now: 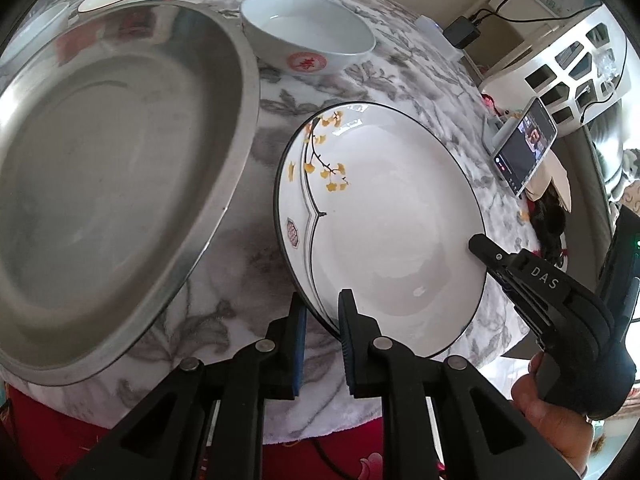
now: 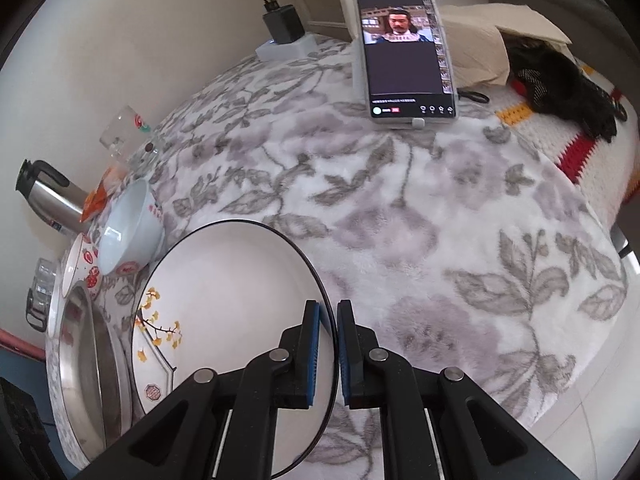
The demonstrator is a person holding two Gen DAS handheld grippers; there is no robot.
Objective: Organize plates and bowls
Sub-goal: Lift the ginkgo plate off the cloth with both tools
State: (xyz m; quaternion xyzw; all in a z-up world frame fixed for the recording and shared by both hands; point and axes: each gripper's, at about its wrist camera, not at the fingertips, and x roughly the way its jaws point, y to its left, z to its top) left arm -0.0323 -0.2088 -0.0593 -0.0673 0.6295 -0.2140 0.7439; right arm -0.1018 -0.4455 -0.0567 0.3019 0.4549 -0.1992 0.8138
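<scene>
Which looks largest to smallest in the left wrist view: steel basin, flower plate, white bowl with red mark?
1. steel basin
2. flower plate
3. white bowl with red mark

The bowl lies farther away, so it may be less small.

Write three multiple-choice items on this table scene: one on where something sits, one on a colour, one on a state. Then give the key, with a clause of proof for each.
1. Where is the phone propped?
A. at the table's far edge, behind the plate
B. inside the metal basin
C. on the plate

2. What colour are the leaves painted on the plate?
A. blue
B. yellow
C. green

3. How is the plate held?
A. by the left gripper alone
B. by neither gripper
C. by both grippers at its rim

Key:
1 A: it stands upright beyond the plate.
2 B: yellow leaves hang on a dark branch.
3 C: the left gripper and right gripper each pinch the rim.
</scene>
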